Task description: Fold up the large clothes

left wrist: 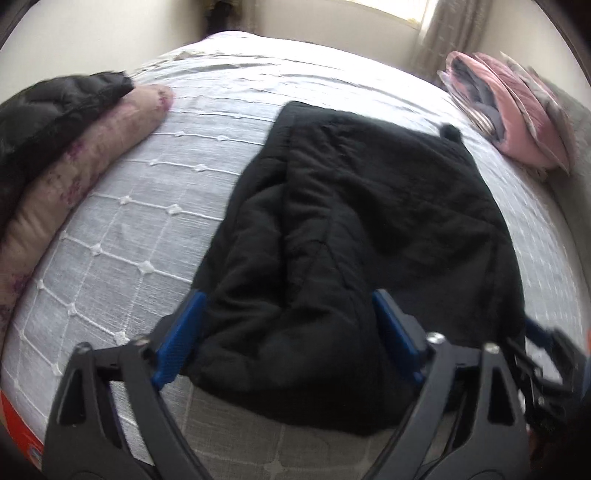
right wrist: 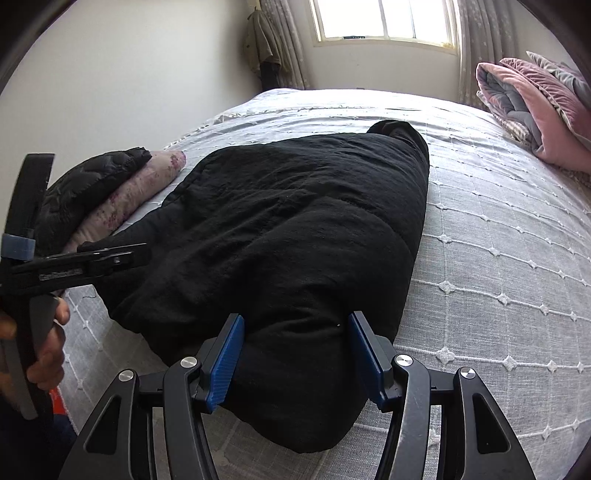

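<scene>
A large black padded garment (left wrist: 354, 206) lies folded lengthwise on the grey quilted bed (left wrist: 147, 192); it also shows in the right wrist view (right wrist: 288, 229). My left gripper (left wrist: 288, 317) is open, its blue pads on either side of the garment's near left end. My right gripper (right wrist: 295, 343) is open, its blue pads on either side of the garment's near right end. The left gripper and the hand holding it show at the left of the right wrist view (right wrist: 74, 262). The right gripper shows at the lower right of the left wrist view (left wrist: 546, 354).
A black quilted jacket (left wrist: 48, 110) lies on a floral pink pillow (left wrist: 85, 166) at the left of the bed. Folded pink and grey blankets (right wrist: 539, 107) sit at the far right. A window (right wrist: 384, 22) and curtains stand behind the bed (right wrist: 498, 258).
</scene>
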`<state>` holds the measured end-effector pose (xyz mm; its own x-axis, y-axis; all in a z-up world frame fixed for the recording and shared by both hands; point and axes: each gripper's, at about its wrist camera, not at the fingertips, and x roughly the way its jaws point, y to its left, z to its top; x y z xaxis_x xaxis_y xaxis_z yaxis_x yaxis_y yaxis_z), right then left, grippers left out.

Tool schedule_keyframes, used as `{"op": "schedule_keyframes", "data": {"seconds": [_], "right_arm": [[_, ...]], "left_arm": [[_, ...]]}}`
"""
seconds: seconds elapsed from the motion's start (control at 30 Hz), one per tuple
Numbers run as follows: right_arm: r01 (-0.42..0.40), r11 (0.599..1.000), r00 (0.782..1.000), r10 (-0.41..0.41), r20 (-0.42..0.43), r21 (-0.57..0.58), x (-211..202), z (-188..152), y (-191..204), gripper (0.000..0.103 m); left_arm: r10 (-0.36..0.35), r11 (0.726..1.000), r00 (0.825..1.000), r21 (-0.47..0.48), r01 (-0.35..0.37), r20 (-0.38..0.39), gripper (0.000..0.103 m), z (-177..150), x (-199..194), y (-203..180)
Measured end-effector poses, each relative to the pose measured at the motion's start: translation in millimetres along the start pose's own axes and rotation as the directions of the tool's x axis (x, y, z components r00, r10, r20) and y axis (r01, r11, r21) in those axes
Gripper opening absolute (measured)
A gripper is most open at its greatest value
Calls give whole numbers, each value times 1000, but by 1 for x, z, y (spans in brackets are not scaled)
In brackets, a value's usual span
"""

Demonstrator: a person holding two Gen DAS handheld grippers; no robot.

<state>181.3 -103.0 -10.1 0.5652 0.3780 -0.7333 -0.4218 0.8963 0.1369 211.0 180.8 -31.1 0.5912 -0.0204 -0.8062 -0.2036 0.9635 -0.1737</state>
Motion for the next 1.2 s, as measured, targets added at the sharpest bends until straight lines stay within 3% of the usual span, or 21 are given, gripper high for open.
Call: {"op": "schedule_keyframes", "data": {"seconds": [0.07,0.17,0.27,0.37,0.43,0.47,0.53,0.67,0.83,0.93,1.0,1.07,1.13,1.2], "right_arm": [[-1,1000,1000,1,2,3,0,0,0,59],[4,1000,1000,-5,9,7,-1,0,2,59],[9,1000,1000,-9,19,3,-2,0,4,59],[-22,1000,999,21,29,15,-4,1,6,59],[-47,999,998,46,40,15,-5,0,9,57],[-50,999,998,49,45,5,-4,0,14,57],[-22,999,999,23,38,-23,4,-2,22,58],[13,998,1000,-14,-11,-59,25,-5,33,58],[44,996,998,-47,-48,-76,34,-4,39,58],[14,998,999,-16,-41,-55,31,-2,33,58],[-16,1000,1000,15,-19,-25,23,-1,27,58],[-42,999,999,42,7,9,11,-1,21,58],[-60,997,998,59,12,44,-3,1,13,53],[-75,995,996,71,62,58,-24,5,8,45]], "left_arm": [[-141,986,990,-92,140,-6,45,4,2,11],[-212,960,976,-173,219,60,34,7,-11,20],[-204,965,964,-131,227,168,32,12,-34,13],[-204,968,942,-87,235,267,32,31,-48,14],[-187,973,953,-89,213,240,32,39,-38,19],[-160,978,968,-102,182,195,32,39,-25,23],[-75,989,997,-127,78,28,37,25,17,32],[-145,964,989,-226,142,2,44,18,18,56],[-161,949,987,-276,154,-4,54,18,8,63],[-129,956,989,-257,142,69,55,20,-19,64],[-68,966,987,-236,101,144,55,22,-38,61],[-16,969,975,-236,70,222,55,23,-59,65],[-42,964,959,-242,113,282,55,24,-69,70],[-113,965,953,-198,173,283,55,28,-68,61]]}}
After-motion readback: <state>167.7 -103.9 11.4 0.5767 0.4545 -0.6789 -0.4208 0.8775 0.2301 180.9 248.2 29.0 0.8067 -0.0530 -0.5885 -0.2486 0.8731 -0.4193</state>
